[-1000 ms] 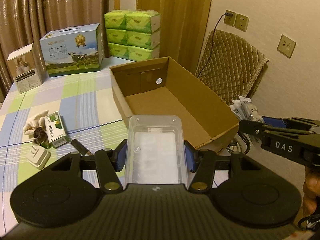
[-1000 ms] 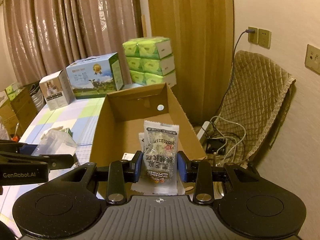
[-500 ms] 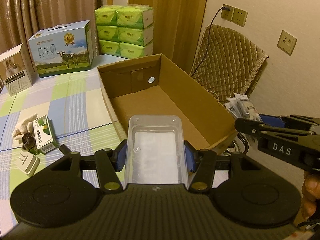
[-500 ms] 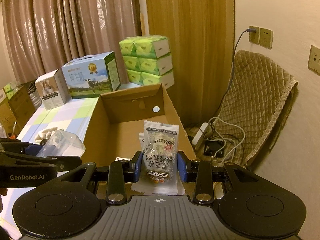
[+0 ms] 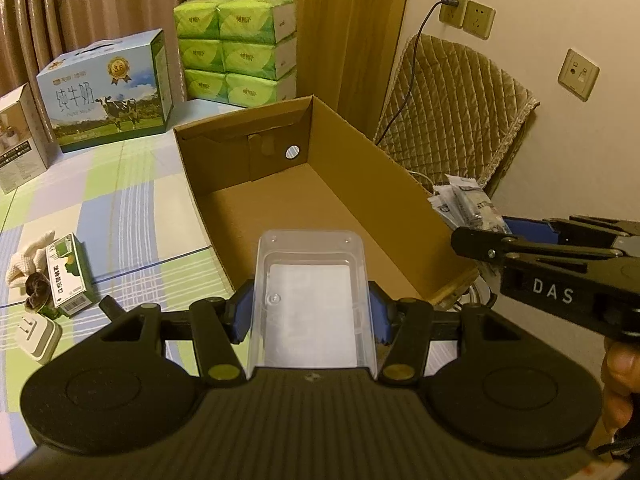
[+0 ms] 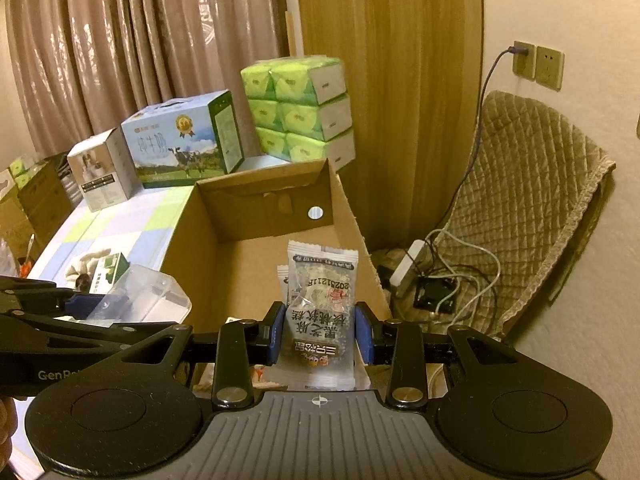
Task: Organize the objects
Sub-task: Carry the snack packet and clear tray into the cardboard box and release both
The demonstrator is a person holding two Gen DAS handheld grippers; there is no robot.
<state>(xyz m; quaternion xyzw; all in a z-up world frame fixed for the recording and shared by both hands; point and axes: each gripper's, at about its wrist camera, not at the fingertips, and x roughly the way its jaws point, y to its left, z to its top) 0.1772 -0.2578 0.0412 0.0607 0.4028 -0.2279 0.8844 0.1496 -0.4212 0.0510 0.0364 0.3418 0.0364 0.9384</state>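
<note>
My left gripper (image 5: 310, 314) is shut on a clear plastic container (image 5: 310, 288), held over the near edge of an open cardboard box (image 5: 320, 200) whose floor is bare. My right gripper (image 6: 320, 334) is shut on a stack of snack packets (image 6: 322, 300), over the same cardboard box (image 6: 256, 256). In the left wrist view the right gripper (image 5: 476, 216) comes in from the right with the snack packets (image 5: 466, 202) beyond the box's right wall. The left gripper (image 6: 94, 304) with the clear container (image 6: 148, 296) shows at the left of the right wrist view.
On the checked tablecloth (image 5: 100, 216) lie a small green carton (image 5: 68, 276), a white cloth (image 5: 30, 262), a white plug (image 5: 36, 334) and a milk carton box (image 5: 108, 92). Green tissue packs (image 5: 236, 48) stand behind. A quilted chair (image 6: 528, 208) and cables (image 6: 444, 276) are right of the box.
Both grippers have moved forward toward the cardboard box, which now looms larger and nearer. Each keeps its grip unchanged.
</note>
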